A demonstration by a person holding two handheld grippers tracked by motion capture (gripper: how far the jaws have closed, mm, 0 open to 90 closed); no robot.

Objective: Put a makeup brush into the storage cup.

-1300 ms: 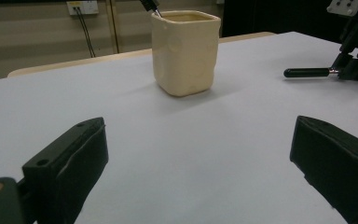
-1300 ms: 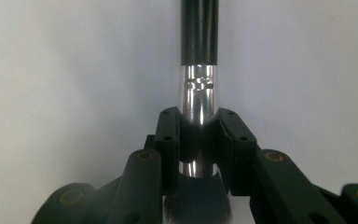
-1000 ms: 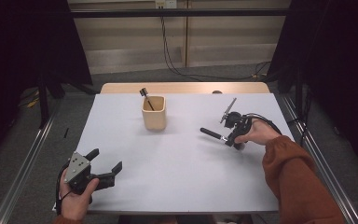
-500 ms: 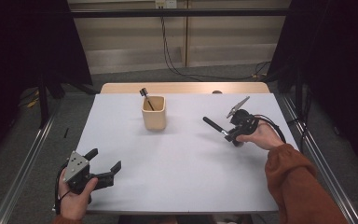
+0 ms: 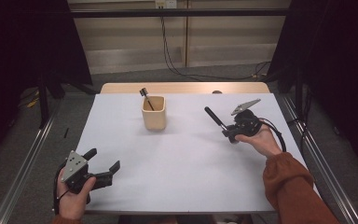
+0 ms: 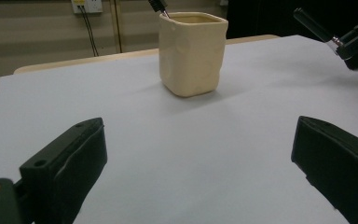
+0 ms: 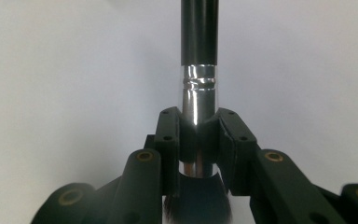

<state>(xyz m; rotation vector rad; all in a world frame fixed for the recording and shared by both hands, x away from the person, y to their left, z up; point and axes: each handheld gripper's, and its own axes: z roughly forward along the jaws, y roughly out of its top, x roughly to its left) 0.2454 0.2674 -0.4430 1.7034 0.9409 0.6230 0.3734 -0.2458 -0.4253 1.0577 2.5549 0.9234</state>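
A cream square cup (image 5: 153, 113) (image 6: 192, 53) stands on the white table sheet (image 5: 182, 172), with a thin dark-handled brush (image 5: 145, 96) (image 6: 157, 5) leaning in it. My right gripper (image 5: 230, 133) (image 7: 198, 135) is shut on the silver ferrule of a makeup brush (image 5: 214, 119) (image 7: 198, 70). That brush's black handle points toward the cup, and its dark bristles sit behind the jaws. The right gripper (image 6: 356, 44) and its brush (image 6: 313, 25) hover right of the cup. My left gripper (image 5: 105, 158) (image 6: 200, 154) rests near the front left corner, open, with nothing between its jaws.
A strip of wooden tabletop (image 5: 182, 87) shows beyond the white sheet. Metal rails (image 5: 317, 158) run along both sides of the table. Cables hang down the back wall (image 5: 168, 42). Dark curtains close in on both sides.
The right gripper has shifted slightly away from me and tilted, so the held brush's handle end has swung upward and farther back. The left gripper has stayed where it was.
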